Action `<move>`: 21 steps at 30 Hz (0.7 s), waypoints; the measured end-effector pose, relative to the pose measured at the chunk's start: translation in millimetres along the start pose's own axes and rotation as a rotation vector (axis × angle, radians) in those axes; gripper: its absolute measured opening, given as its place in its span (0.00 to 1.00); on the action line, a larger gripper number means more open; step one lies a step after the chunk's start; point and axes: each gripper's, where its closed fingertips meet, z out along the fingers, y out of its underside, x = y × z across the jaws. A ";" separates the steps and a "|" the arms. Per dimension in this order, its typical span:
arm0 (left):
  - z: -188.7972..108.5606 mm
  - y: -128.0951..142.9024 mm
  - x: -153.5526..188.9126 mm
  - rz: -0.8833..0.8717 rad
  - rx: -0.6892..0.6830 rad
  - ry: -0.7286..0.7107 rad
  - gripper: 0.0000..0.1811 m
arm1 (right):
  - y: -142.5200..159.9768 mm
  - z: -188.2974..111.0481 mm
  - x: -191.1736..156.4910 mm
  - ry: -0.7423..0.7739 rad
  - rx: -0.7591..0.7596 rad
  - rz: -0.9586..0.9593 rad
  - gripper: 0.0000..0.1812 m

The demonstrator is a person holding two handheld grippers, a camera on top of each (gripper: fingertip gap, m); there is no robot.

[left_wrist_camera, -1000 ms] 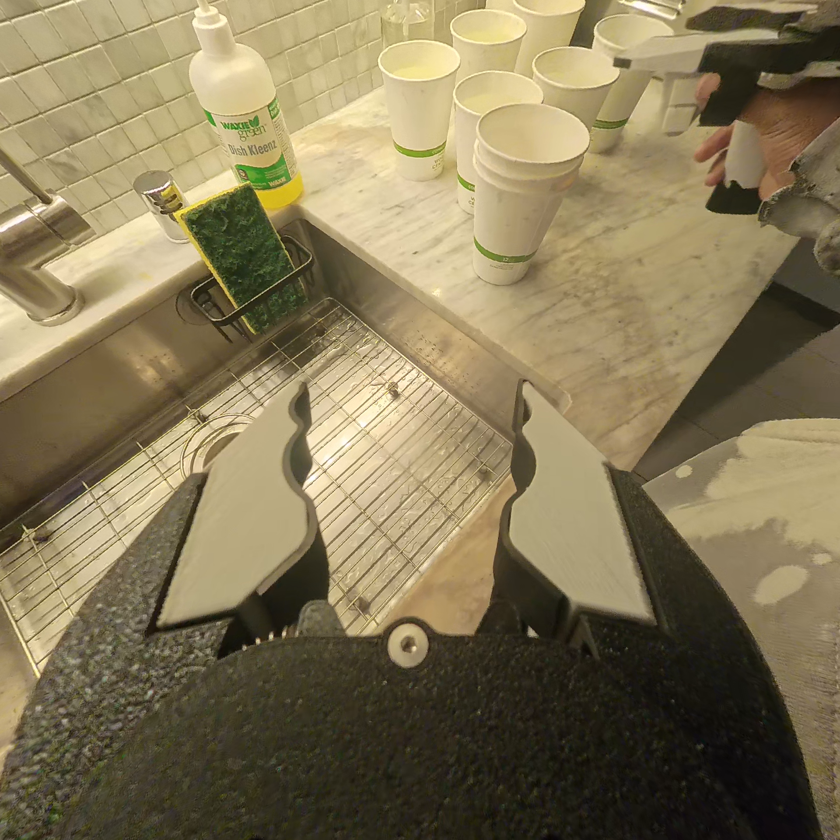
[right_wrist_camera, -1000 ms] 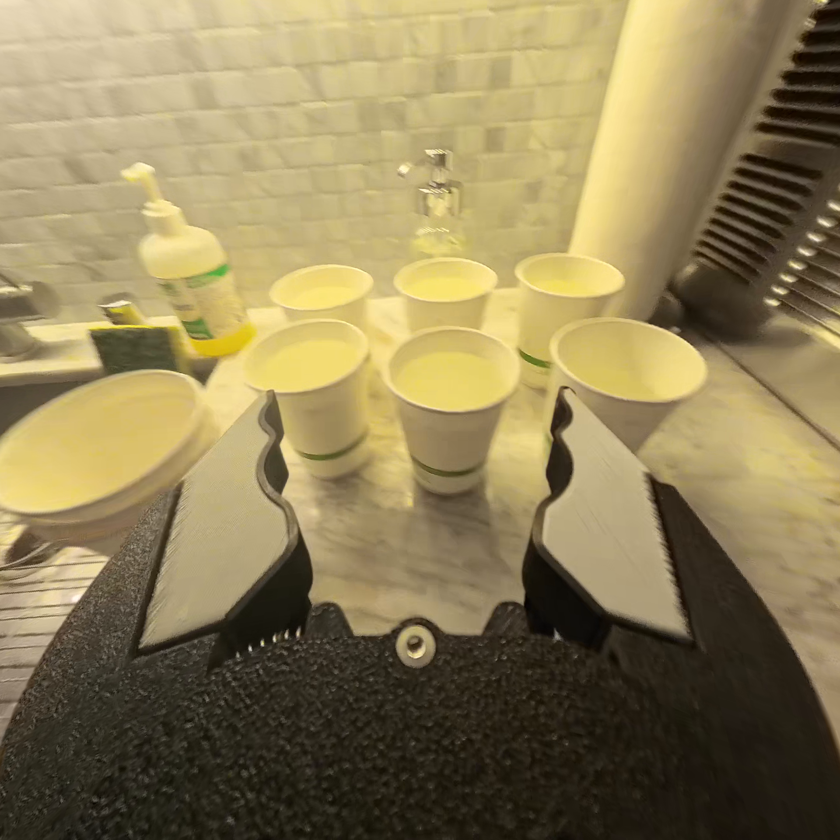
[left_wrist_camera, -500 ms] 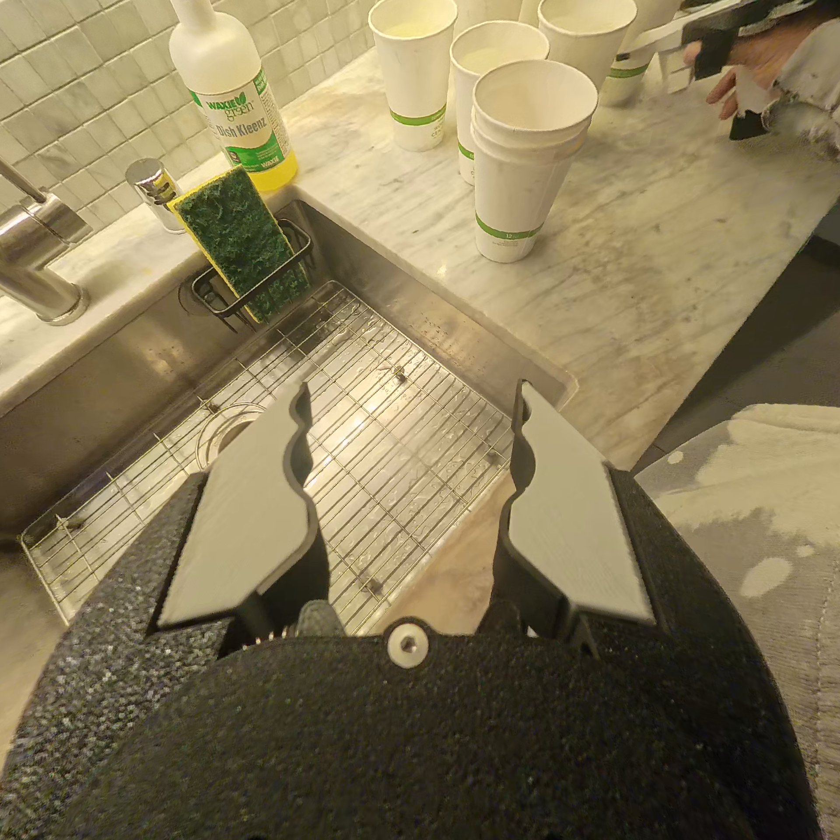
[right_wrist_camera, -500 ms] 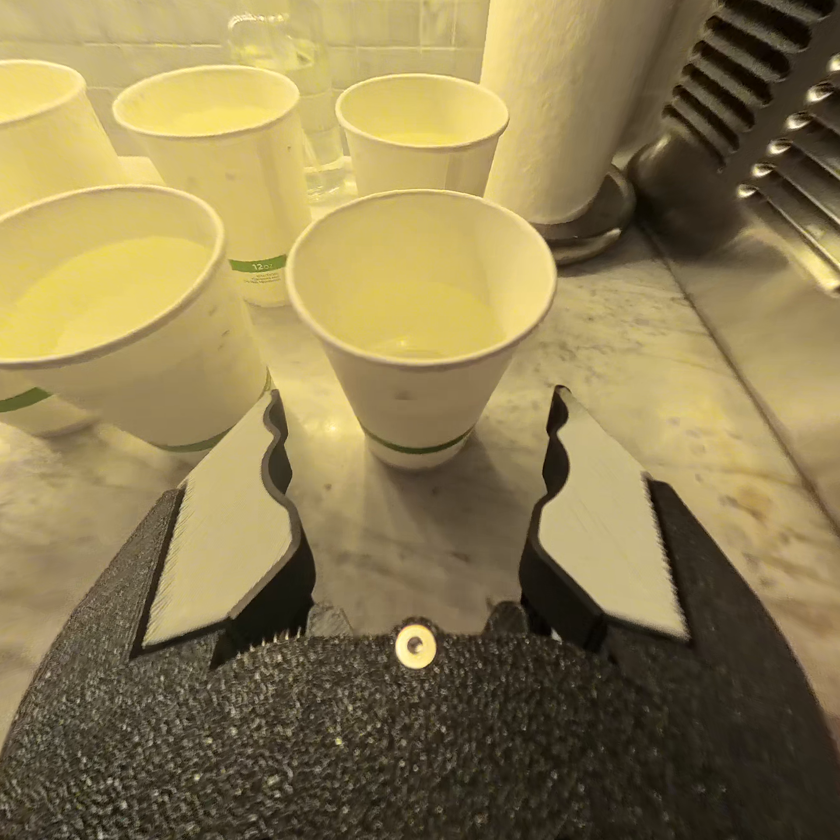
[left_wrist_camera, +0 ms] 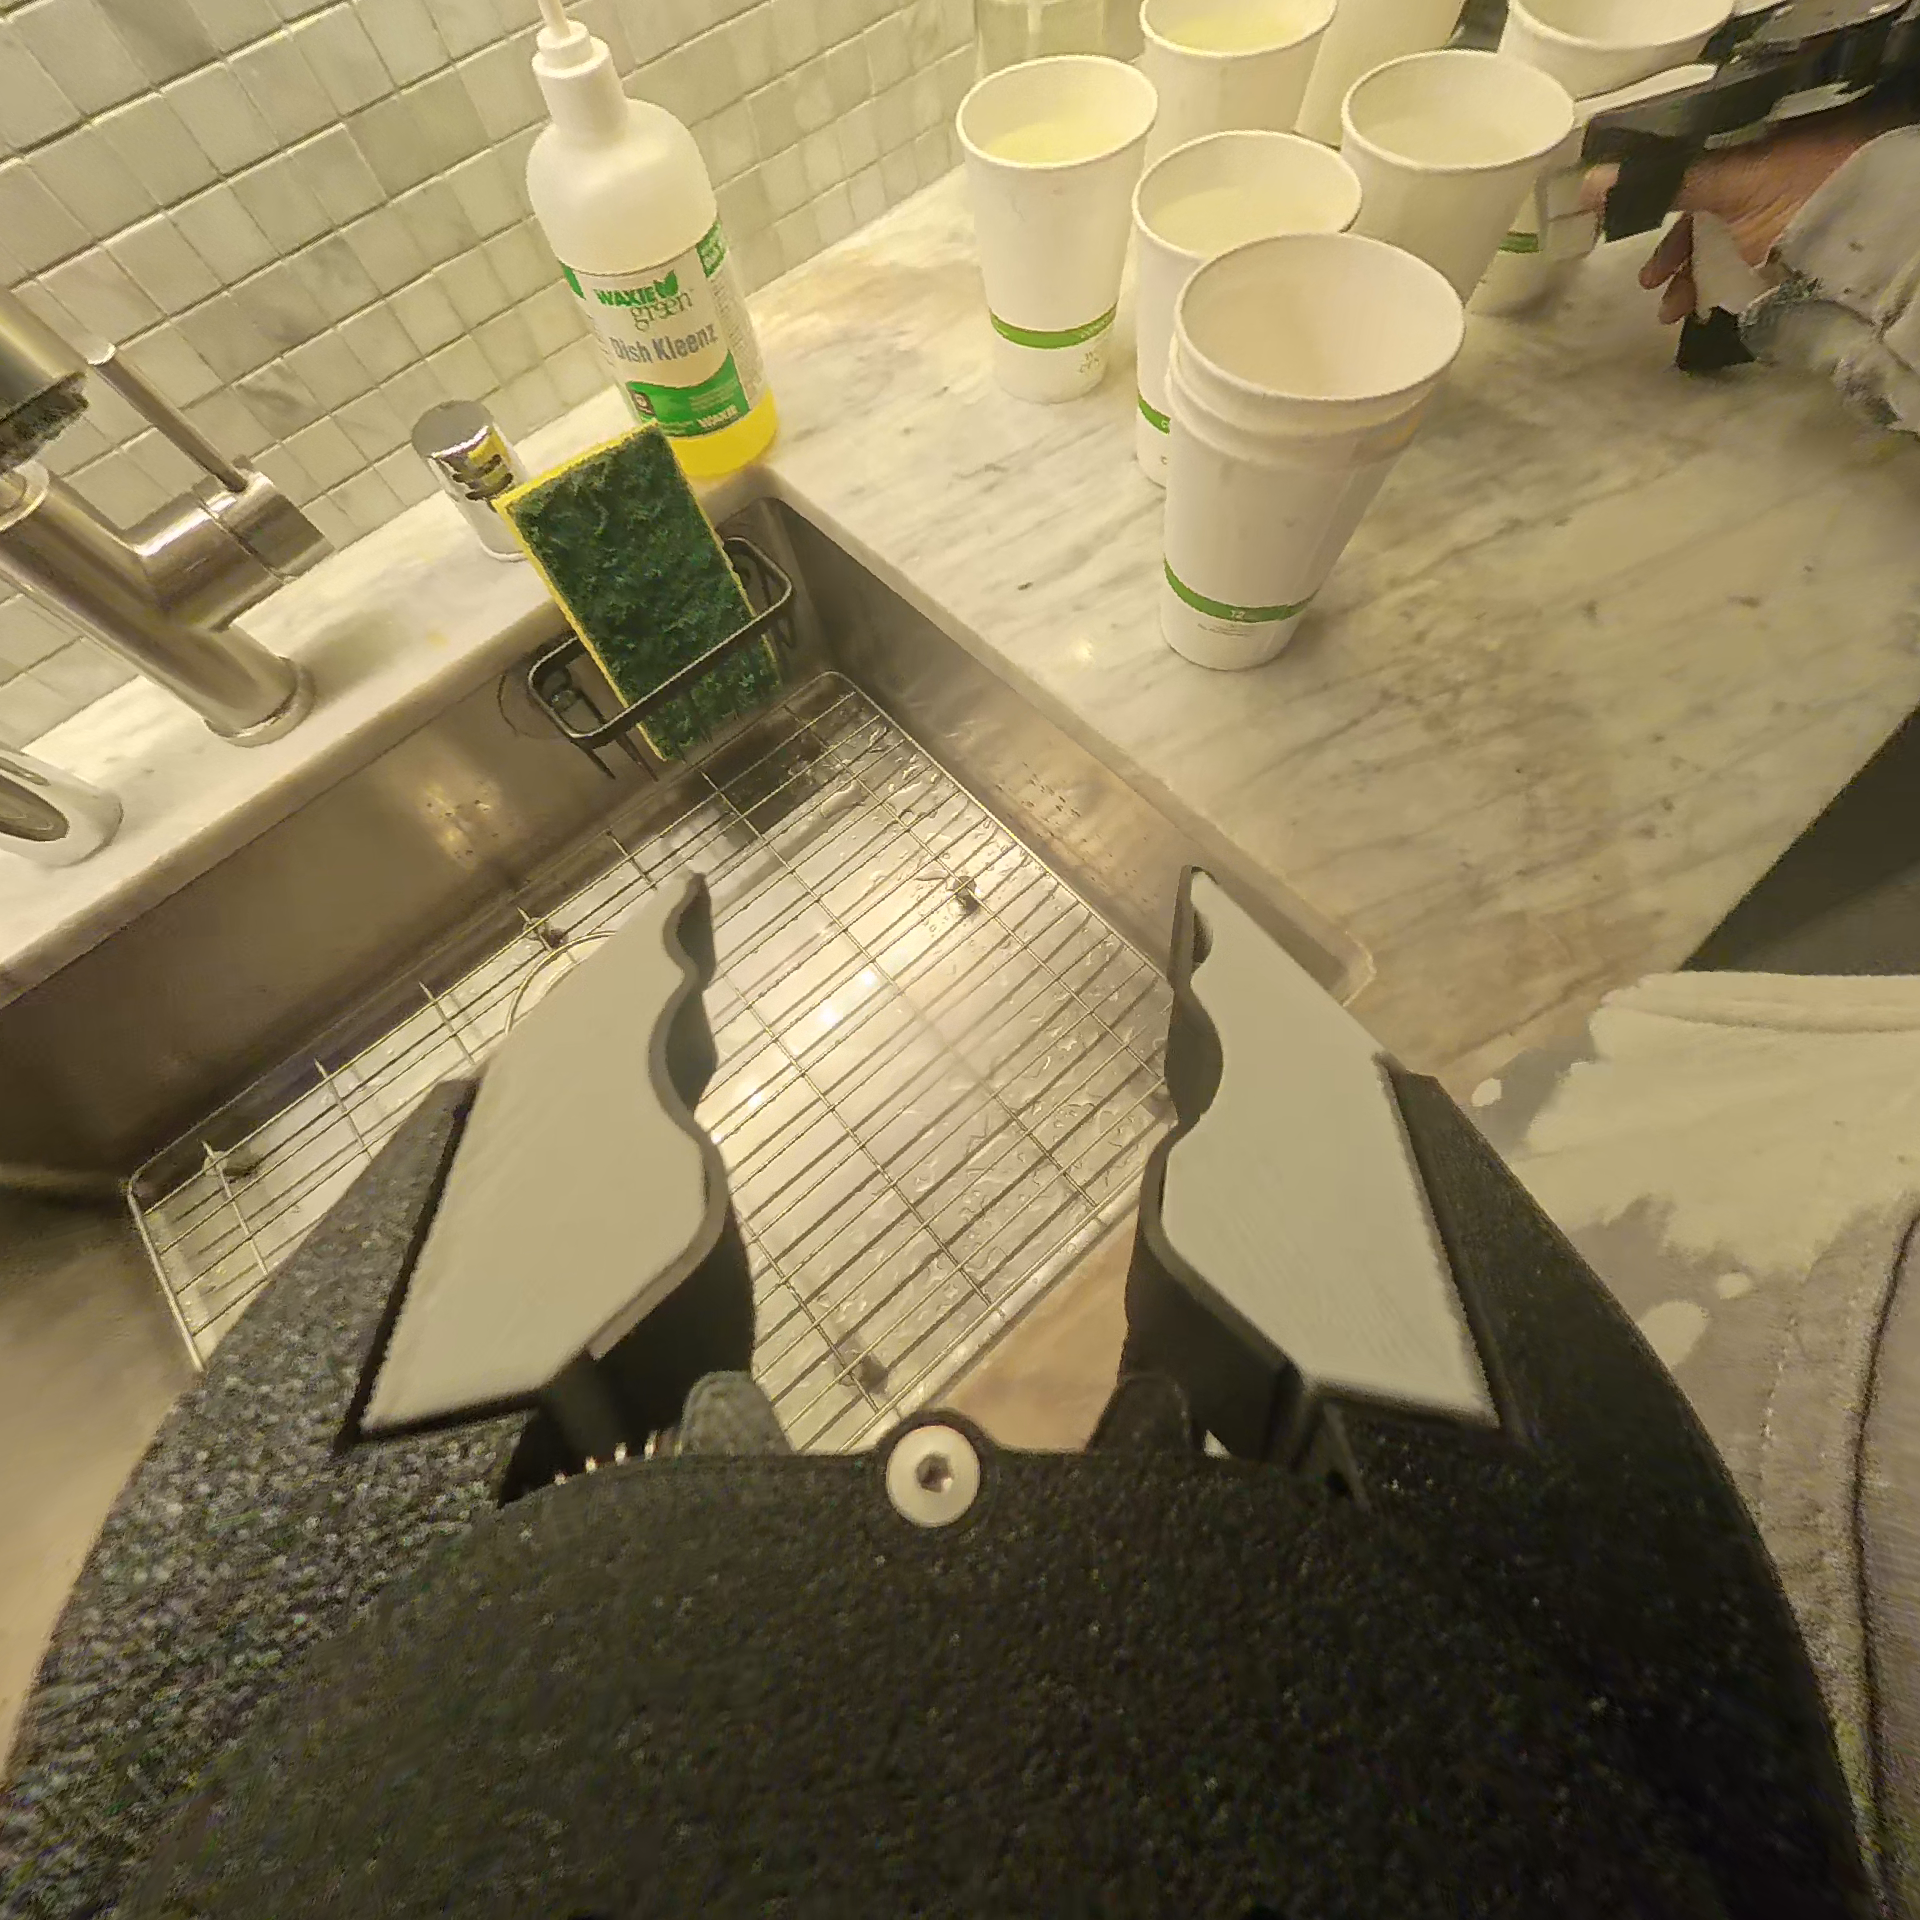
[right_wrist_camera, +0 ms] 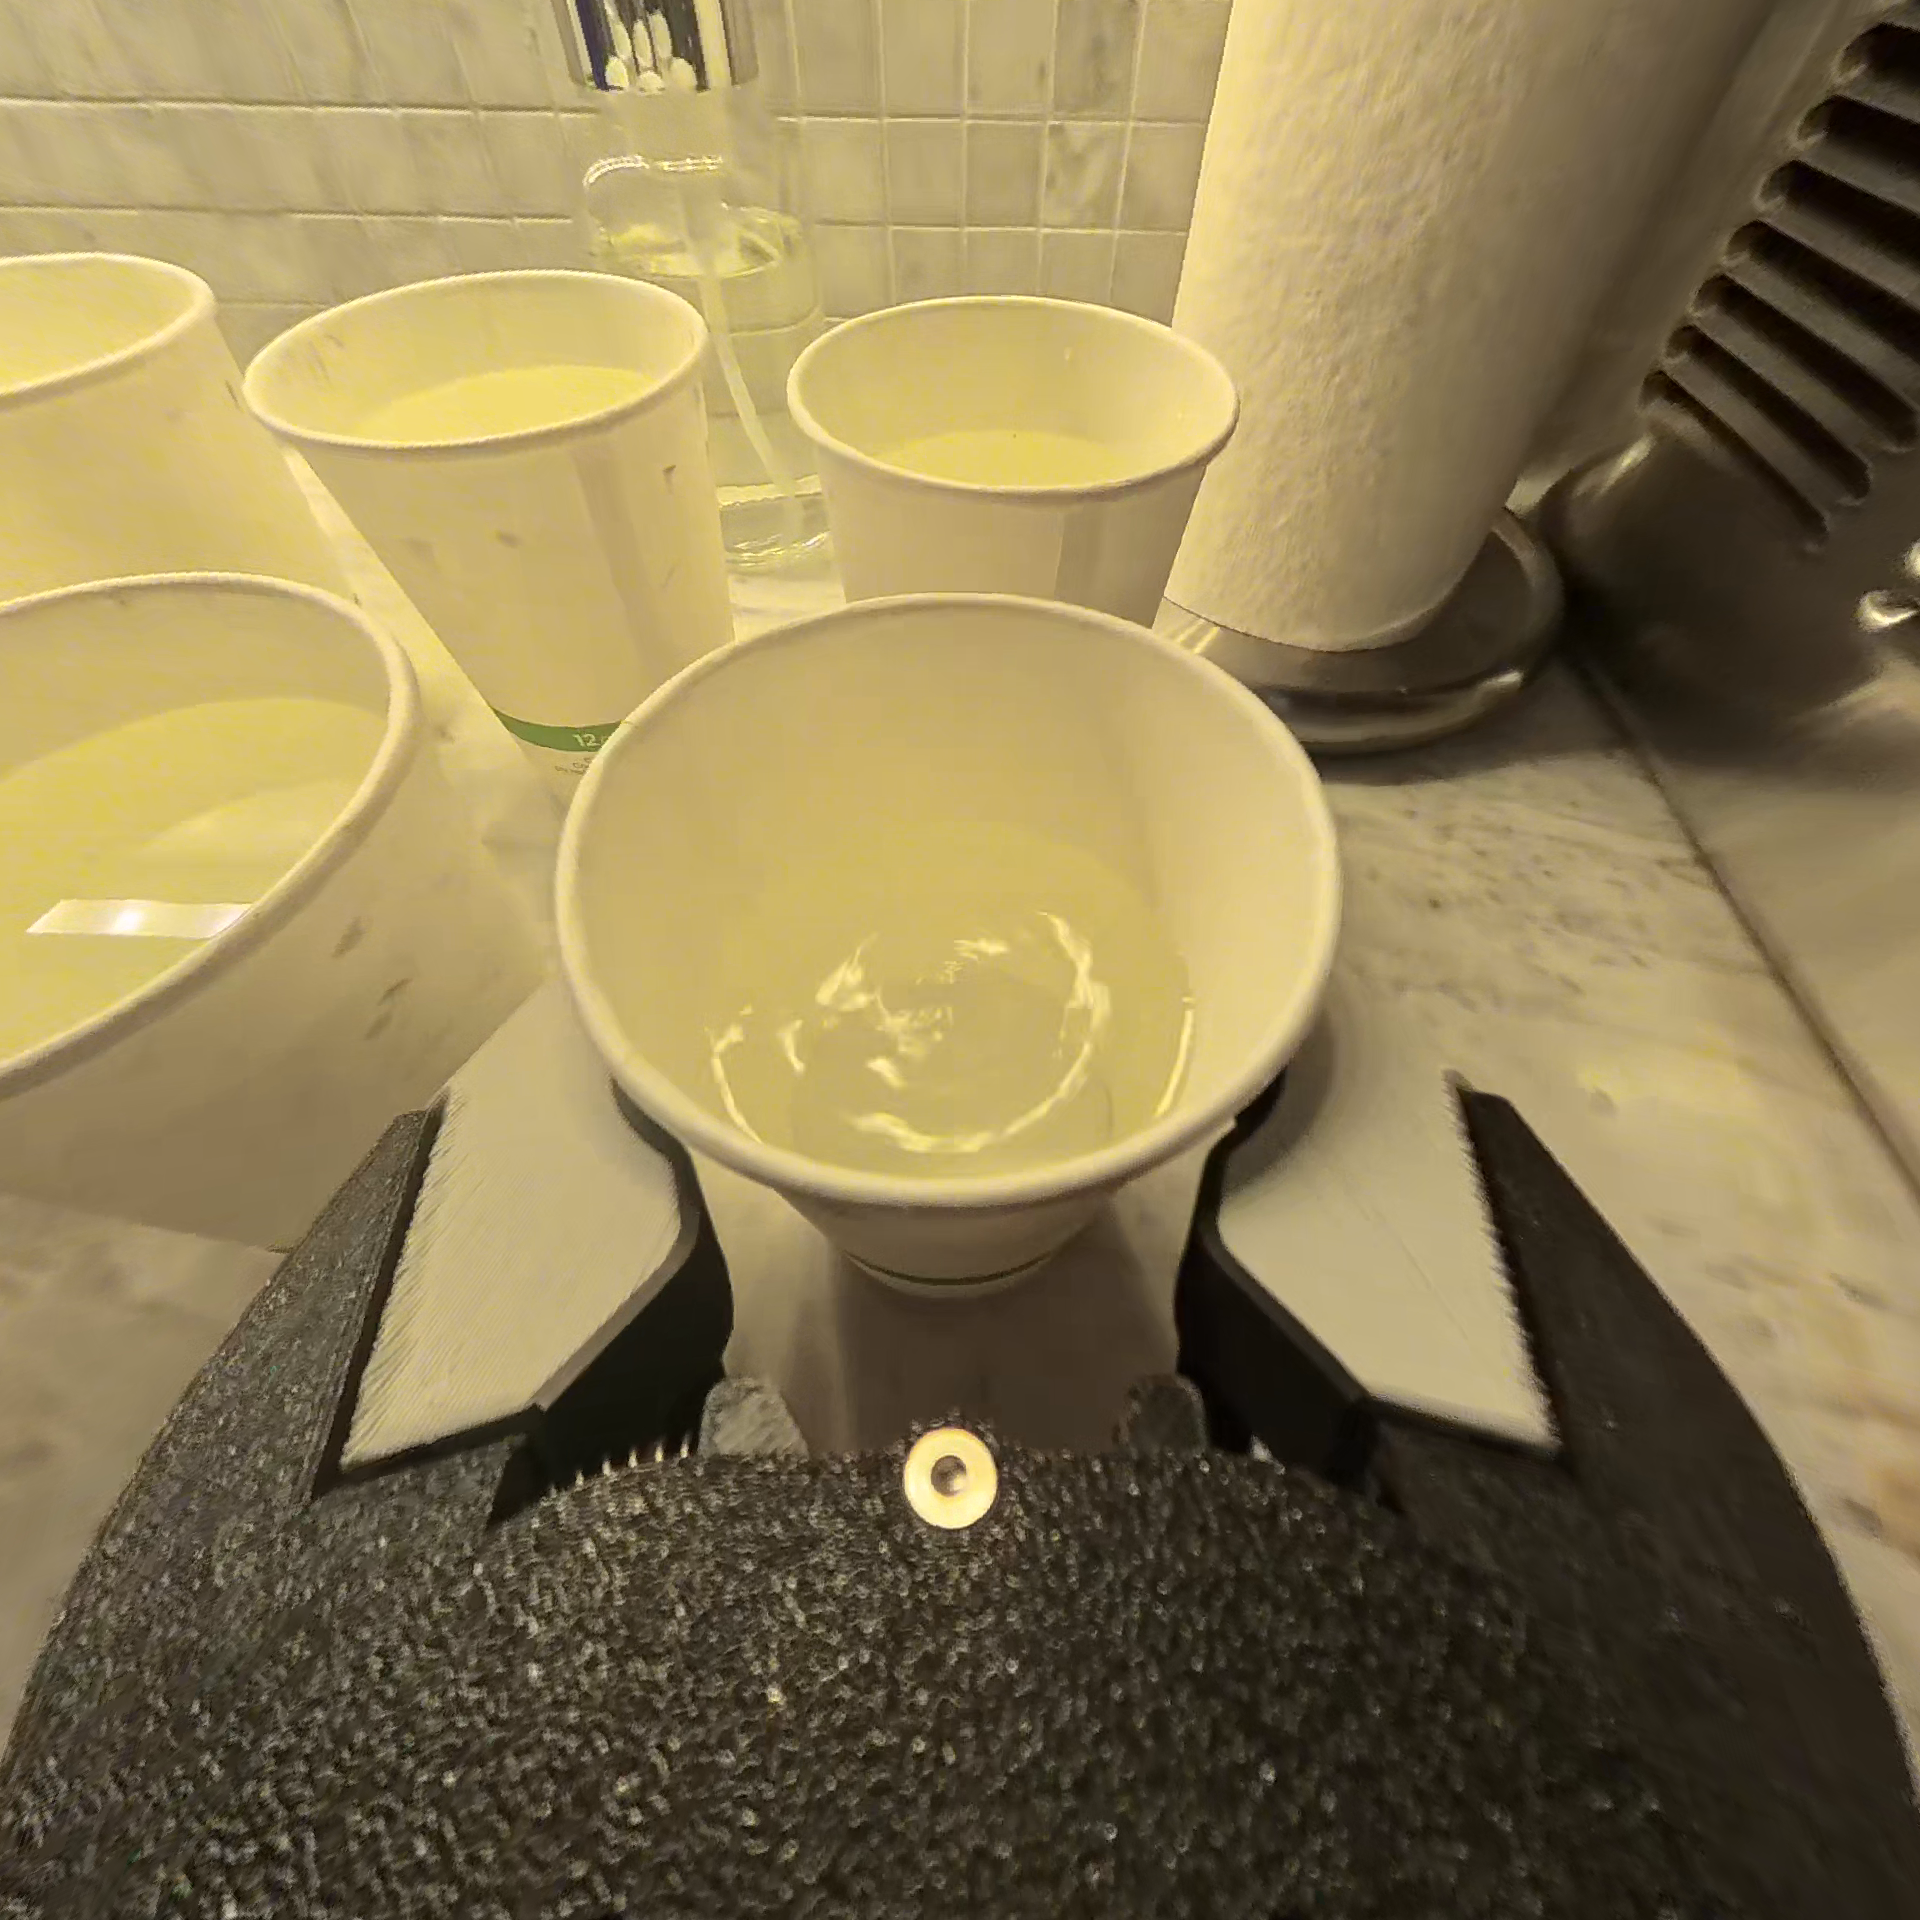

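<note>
Where the left wrist view looks down, the left gripper (left_wrist_camera: 940,904) hangs with its jaws spread wide and nothing between them, above the wire rack (left_wrist_camera: 883,1049) that lies in the bottom of a steel sink (left_wrist_camera: 312,883). It touches nothing. At the far left stands a steel faucet (left_wrist_camera: 156,561). Next to it, a green and yellow sponge (left_wrist_camera: 634,561) stands on end in a black caddy (left_wrist_camera: 582,717) on the sink wall, and a white soap bottle (left_wrist_camera: 644,260) sits on the marble table (left_wrist_camera: 1455,727) just behind. Further right, a stack of empty paper cups (left_wrist_camera: 1288,436) stands near the sink edge, with single cups of pale liquid (left_wrist_camera: 1049,208) behind it. At the top right, a hand (left_wrist_camera: 1745,208) holds the right gripper (left_wrist_camera: 1662,94) among those cups.

In the right wrist view, filled cups crowd the left, and a clear pump bottle (right_wrist_camera: 707,260) stands at the tiled wall. In the middle, the right gripper (right_wrist_camera: 951,1091) brackets one paper cup (right_wrist_camera: 935,831) holding a little rippling clear liquid. Each finger appears to meet the cup wall below the rim, which hides the tips; whether the jaws clamp it cannot be told. The cup's base seems to rest on the table. To the right stand a paper towel roll (right_wrist_camera: 1403,312) and a dark slatted appliance (right_wrist_camera: 1787,312).
</note>
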 end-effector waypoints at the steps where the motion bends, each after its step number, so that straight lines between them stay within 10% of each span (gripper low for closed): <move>1: 0.7 -0.5 -1.2 -0.001 0.000 -0.005 0.49 | -0.4 0.3 0.4 0.001 0.002 0.002 0.59; 21: 4.8 -2.3 5.4 0.005 0.019 0.071 0.48 | -24.2 -86.3 -14.3 0.111 0.143 0.018 0.47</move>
